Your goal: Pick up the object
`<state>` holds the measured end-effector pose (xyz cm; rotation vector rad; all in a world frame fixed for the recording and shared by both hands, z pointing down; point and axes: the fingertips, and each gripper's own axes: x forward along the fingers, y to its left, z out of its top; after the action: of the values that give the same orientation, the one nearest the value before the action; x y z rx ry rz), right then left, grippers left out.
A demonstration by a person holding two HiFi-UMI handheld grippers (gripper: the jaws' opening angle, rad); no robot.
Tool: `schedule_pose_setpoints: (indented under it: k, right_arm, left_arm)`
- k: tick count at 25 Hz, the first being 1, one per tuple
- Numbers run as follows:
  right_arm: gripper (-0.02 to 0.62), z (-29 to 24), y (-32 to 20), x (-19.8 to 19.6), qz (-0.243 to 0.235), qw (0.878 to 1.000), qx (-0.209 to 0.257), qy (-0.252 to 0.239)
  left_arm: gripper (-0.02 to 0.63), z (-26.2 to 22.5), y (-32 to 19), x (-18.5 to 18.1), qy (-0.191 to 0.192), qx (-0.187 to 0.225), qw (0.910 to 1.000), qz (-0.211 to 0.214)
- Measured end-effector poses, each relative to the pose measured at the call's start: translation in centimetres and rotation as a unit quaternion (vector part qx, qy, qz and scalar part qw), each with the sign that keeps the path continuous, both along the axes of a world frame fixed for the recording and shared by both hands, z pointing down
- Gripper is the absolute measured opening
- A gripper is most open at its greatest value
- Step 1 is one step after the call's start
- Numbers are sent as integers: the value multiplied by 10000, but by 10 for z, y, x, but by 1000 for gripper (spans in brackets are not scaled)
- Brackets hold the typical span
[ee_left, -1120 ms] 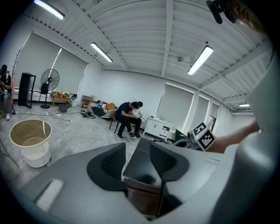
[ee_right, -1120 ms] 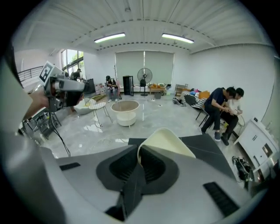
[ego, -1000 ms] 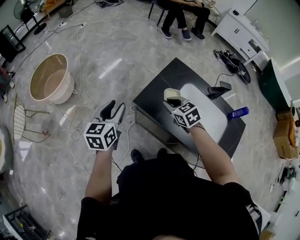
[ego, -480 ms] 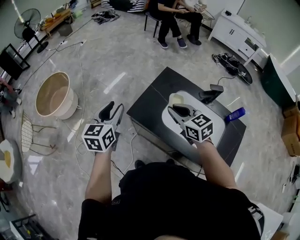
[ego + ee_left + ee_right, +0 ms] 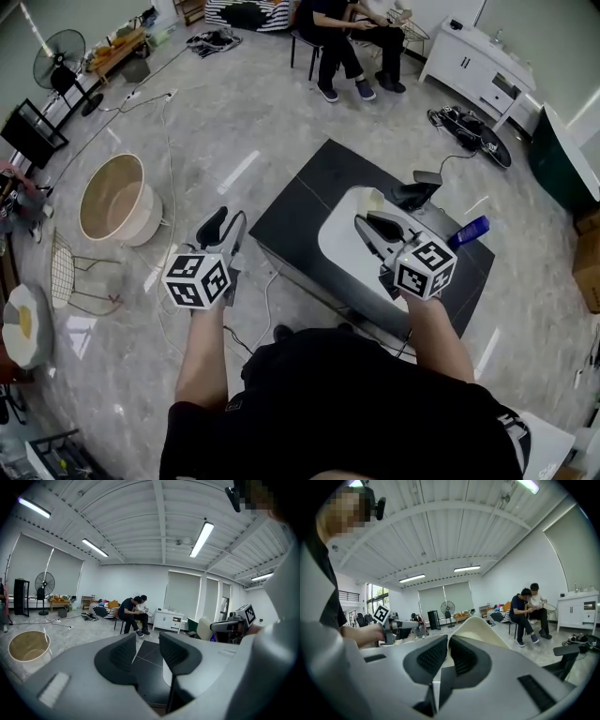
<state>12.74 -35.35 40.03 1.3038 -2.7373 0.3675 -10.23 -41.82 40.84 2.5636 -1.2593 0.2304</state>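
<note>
Cream and thin-walled, the object (image 5: 482,626) is what our right gripper (image 5: 446,643) pinches. Its jaws are pressed almost together on the rim, and the curved body rises beyond them. We judge the pick-up to be at its lifting step, with the object over the white mat (image 5: 339,246) on the black table (image 5: 305,202). Whether it hangs clear of the mat we cannot tell. The next move calls for a firm grip and a level carry, since only a thin edge is held. Our left gripper (image 5: 147,639) hangs off the table's left side, over the floor, with its jaws apart and closing on nothing. Bowl, scoop or lid, we cannot make out which the object is, and in the head view the gripper covers most of it. A blue thing (image 5: 473,227) at the table's right edge is too small to name.
</note>
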Motion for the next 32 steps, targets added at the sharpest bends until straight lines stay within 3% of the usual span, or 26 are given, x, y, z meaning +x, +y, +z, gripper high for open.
schedule_pose_setpoints:
  k: [15, 32]
  right_arm:
    - [35, -43, 15, 32, 285, 9971, 603, -369]
    - [34, -42, 18, 29, 222, 9971, 636, -363]
  left_arm:
    - [159, -17, 3, 10, -8, 181, 9998, 65]
    - [155, -16, 4, 12, 34, 181, 9998, 45]
